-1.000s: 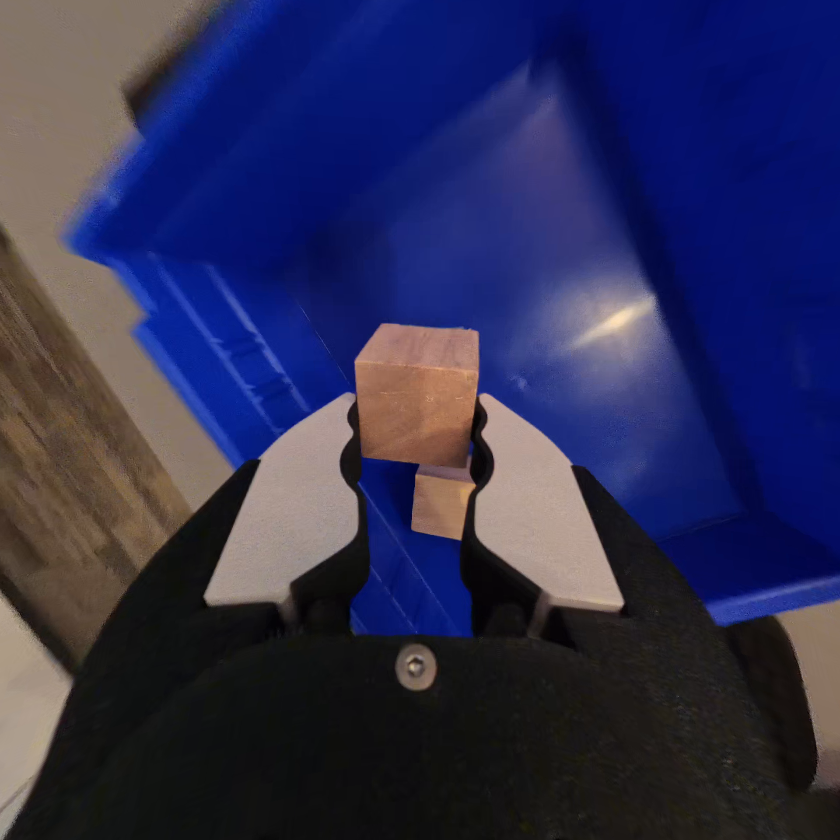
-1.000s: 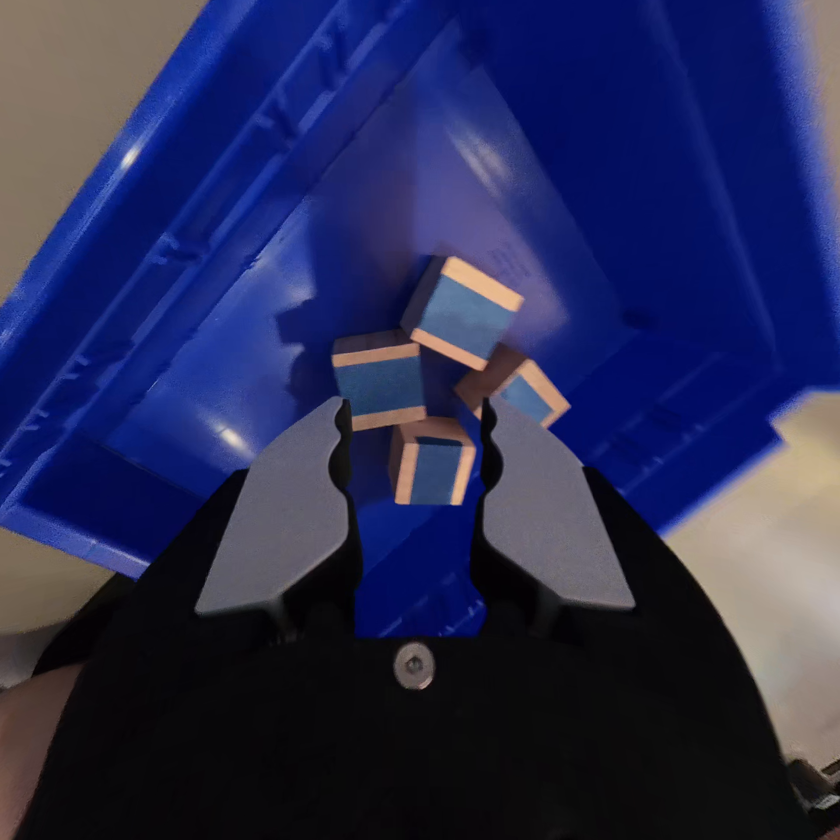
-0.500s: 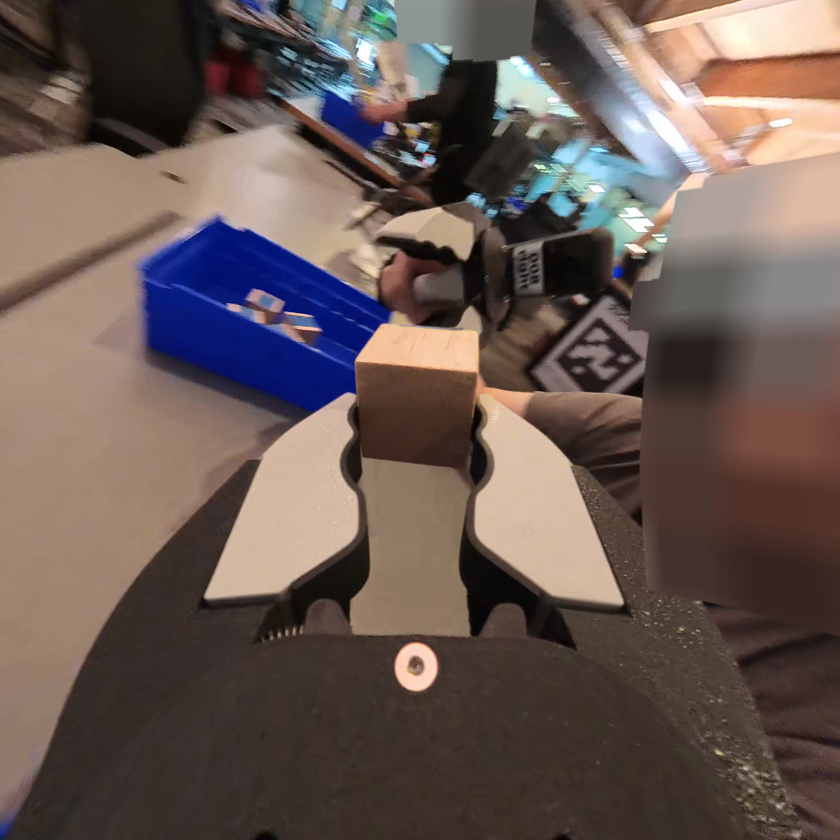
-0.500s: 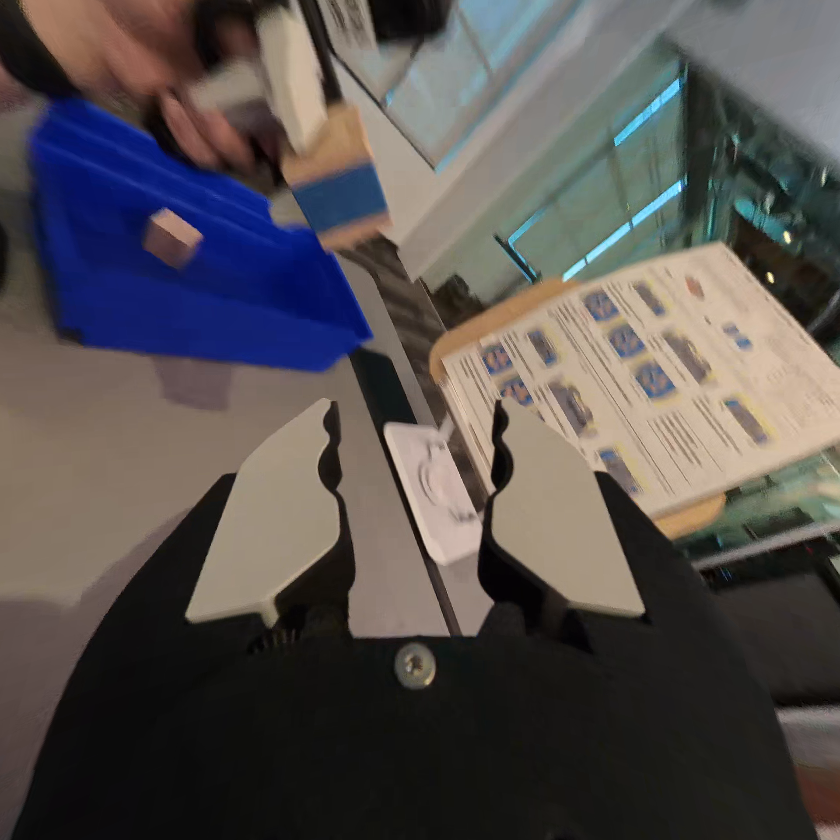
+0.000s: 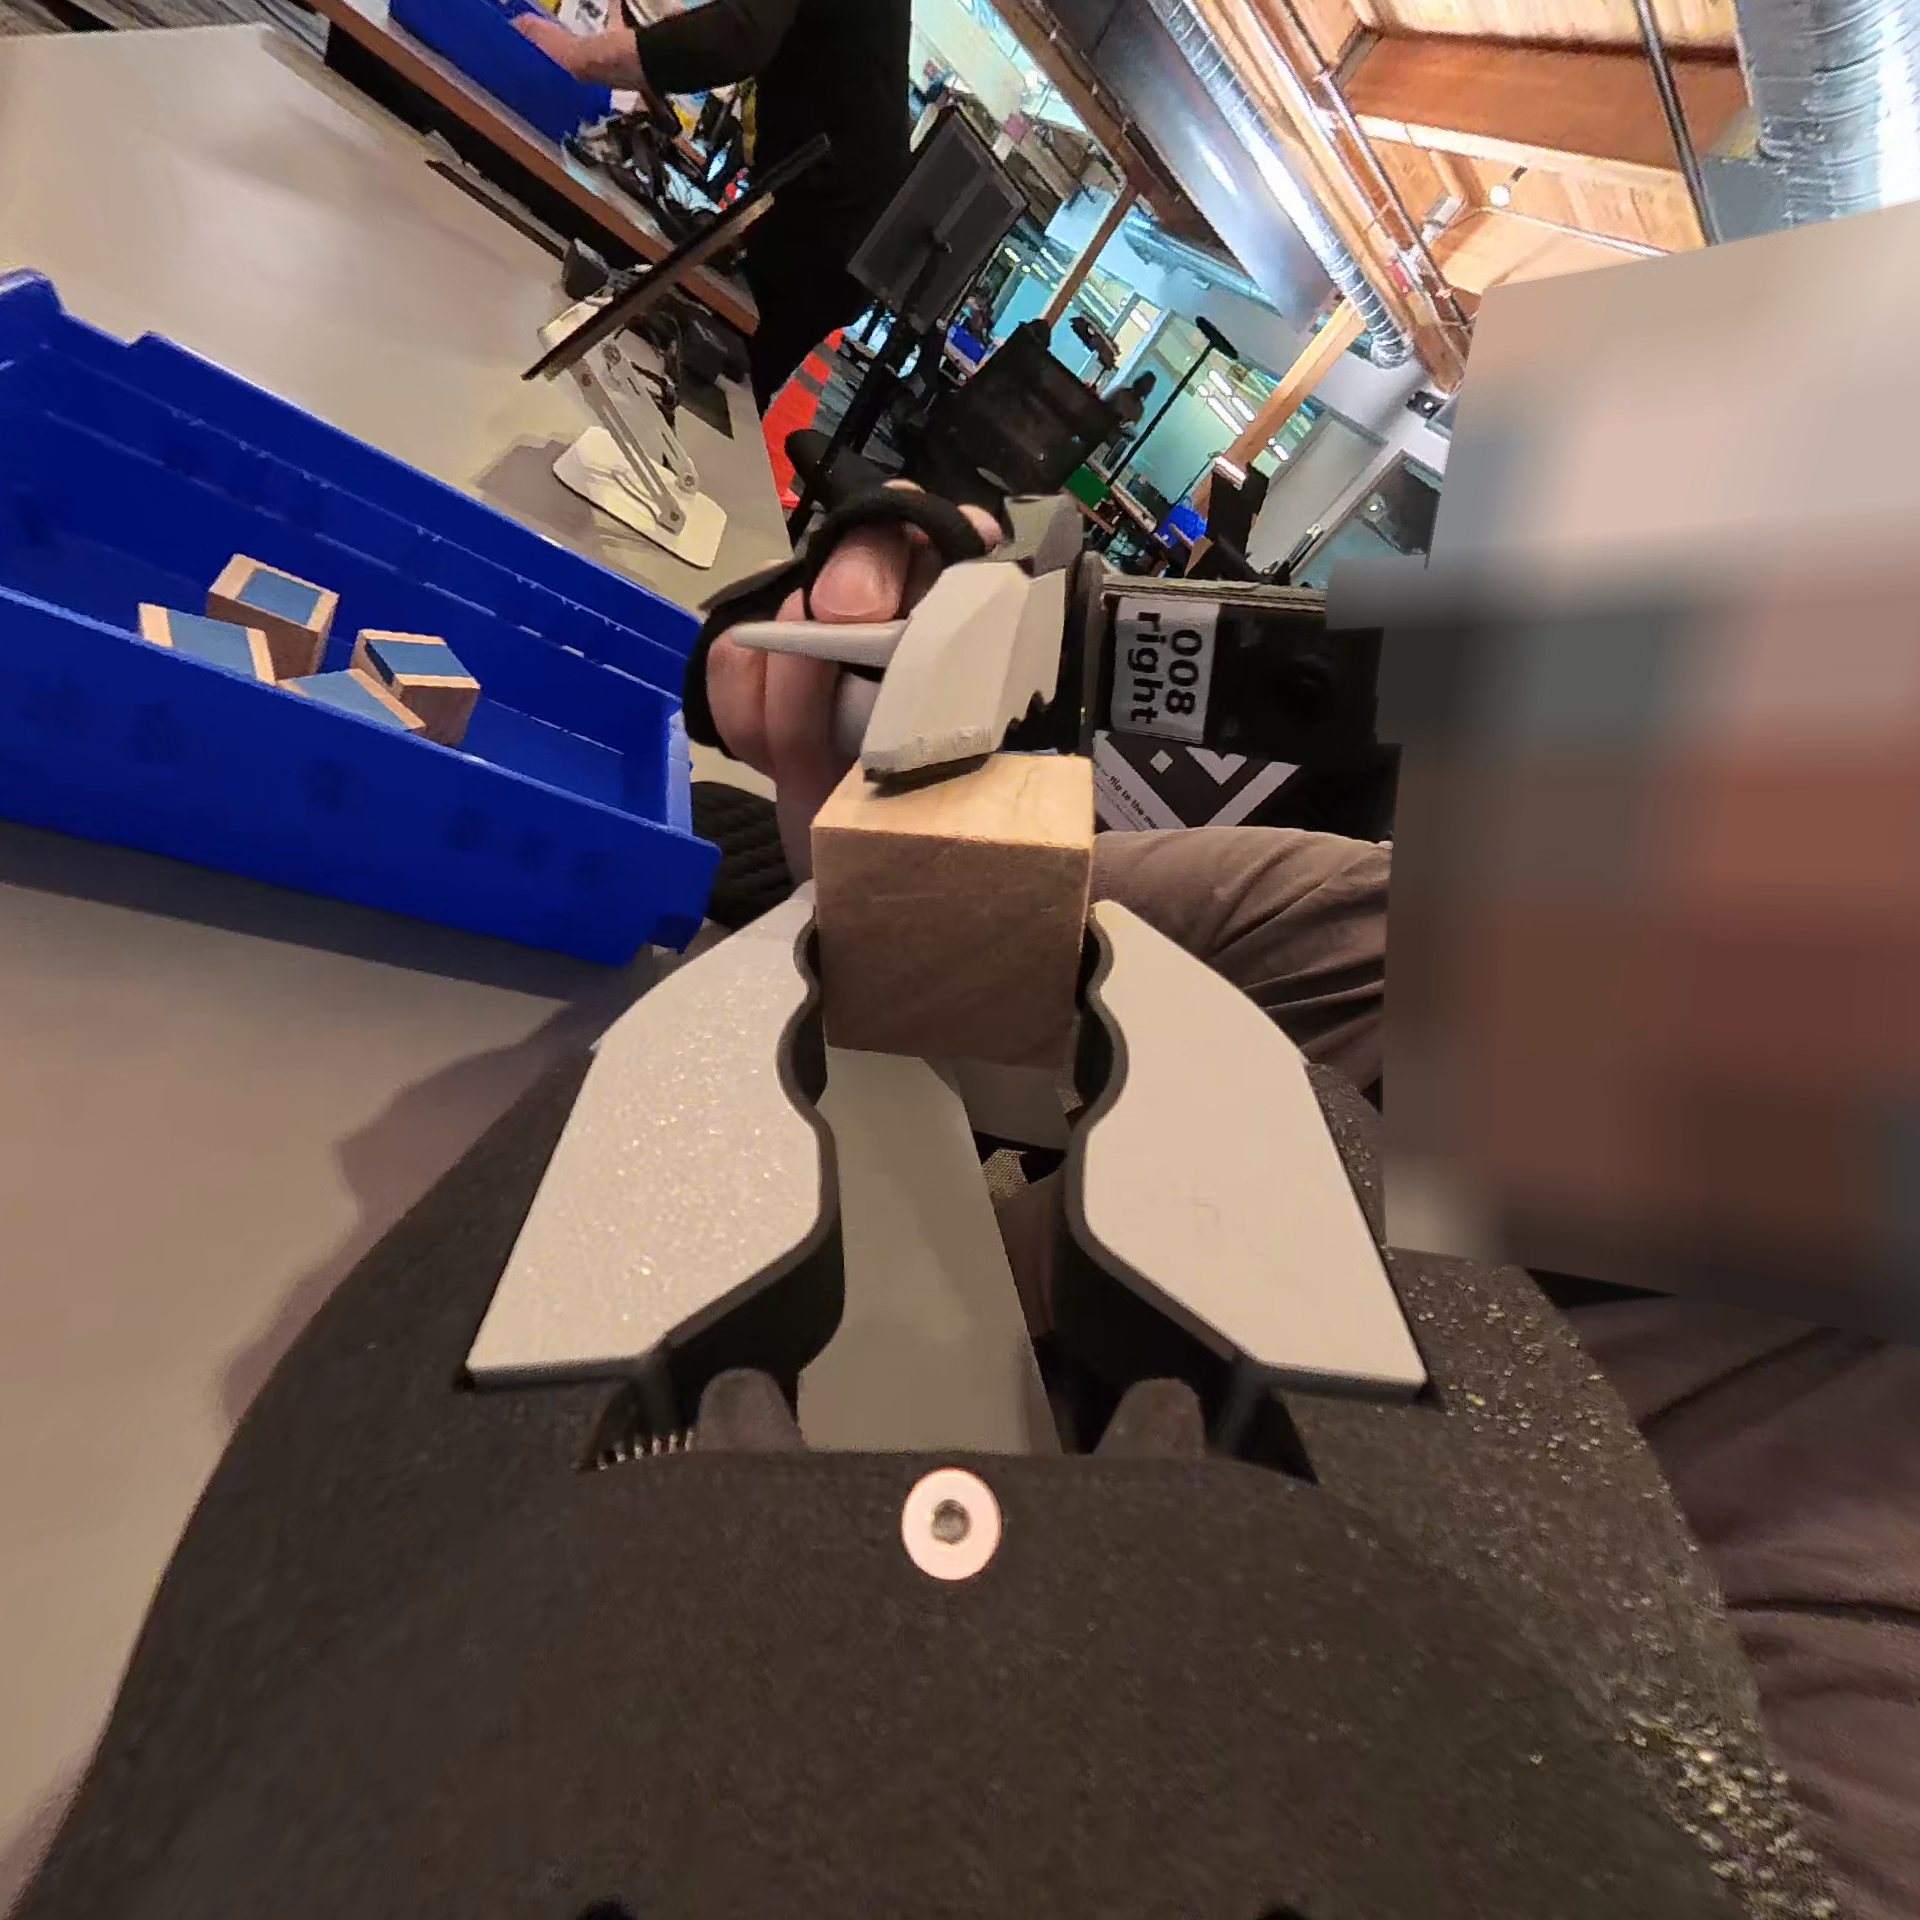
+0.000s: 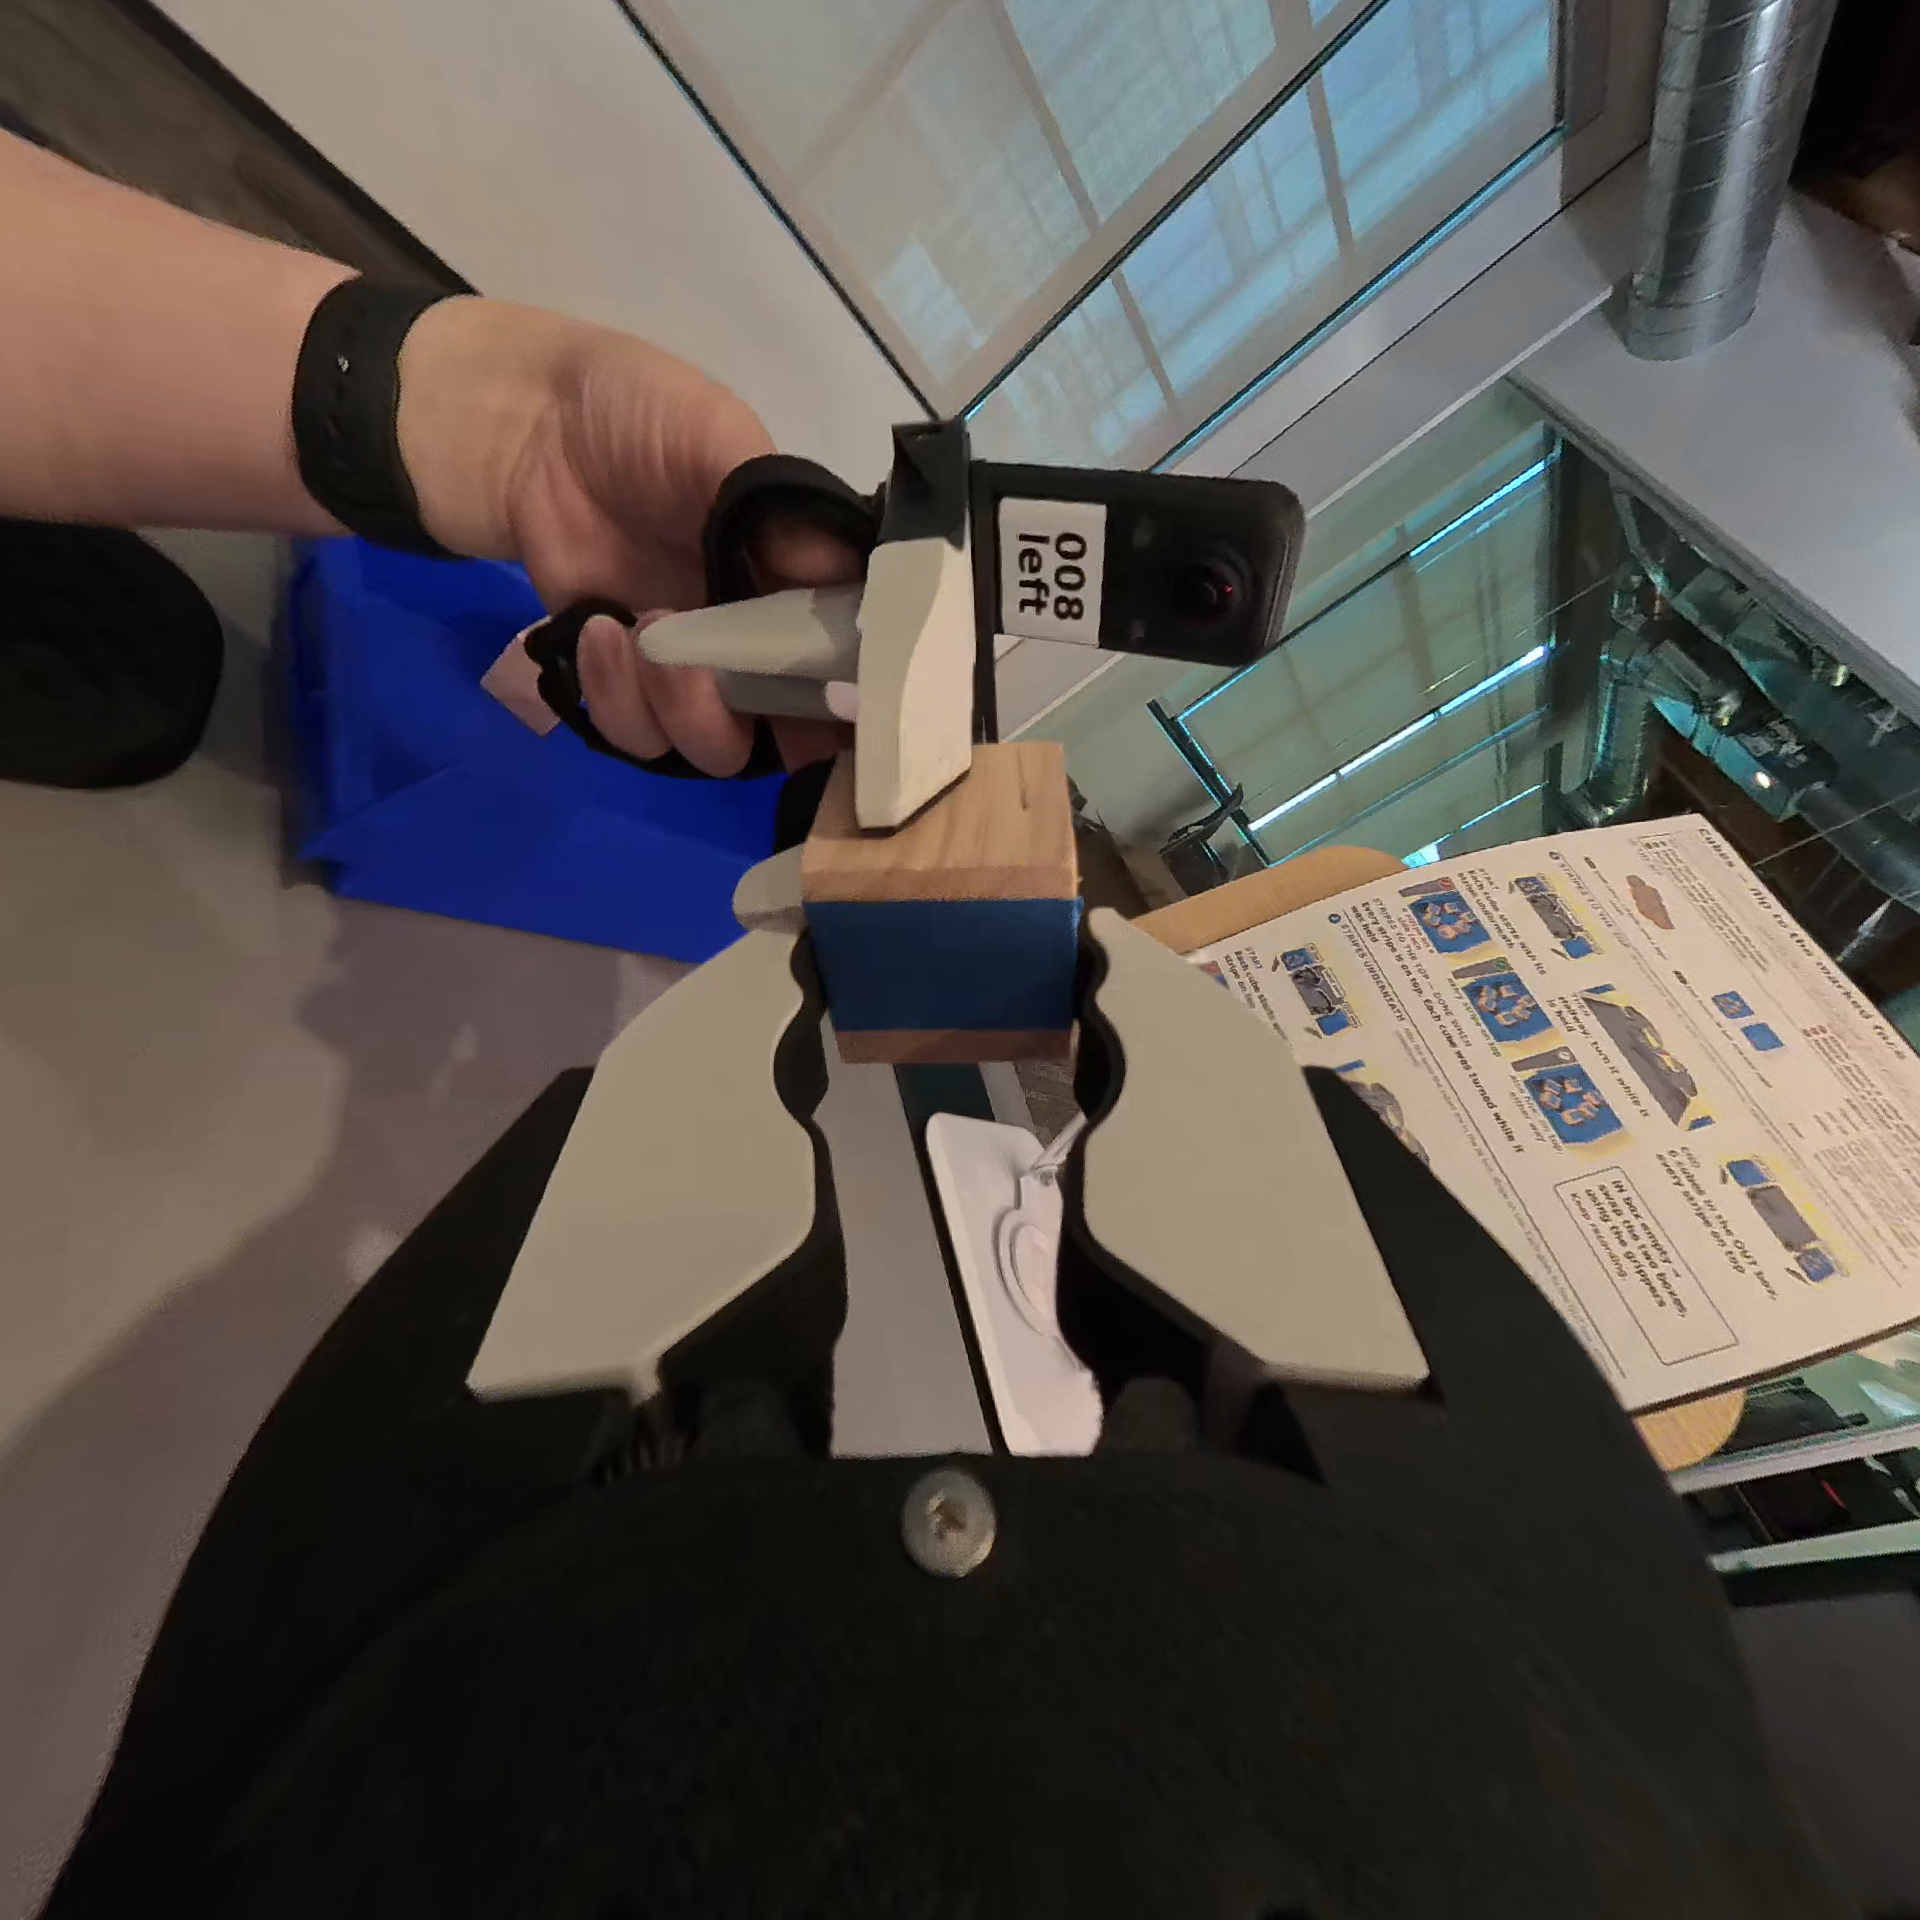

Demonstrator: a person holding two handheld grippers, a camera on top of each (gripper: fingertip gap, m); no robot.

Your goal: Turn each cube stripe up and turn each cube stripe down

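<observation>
A wooden cube (image 5: 951, 914) with a blue stripe (image 6: 945, 961) is held in the air between both grippers. My left gripper (image 5: 951, 966) is shut on its sides; a plain wood face looks at the left wrist camera. My right gripper (image 6: 945, 977) is shut on the same cube from the opposite side, with the striped face toward its camera. In each view one finger of the other gripper lies on the cube's top: the right gripper's finger (image 5: 966, 675) and the left gripper's finger (image 6: 914, 717). A blue bin (image 5: 312, 821) to the left holds several striped cubes (image 5: 275, 623).
A second blue bin (image 6: 499, 831) with a plain cube (image 6: 514, 686) stands behind the left hand. A printed instruction sheet (image 6: 1558, 1091) on a wooden board lies to the right, a white pad (image 6: 1018, 1278) below. A tablet stand (image 5: 644, 478) and a person (image 5: 810, 62) are farther back.
Both grippers left their bins and turned toward each other. The left kept its cube throughout. The right, open and empty half a second ago, has closed on the cube the left holds.
</observation>
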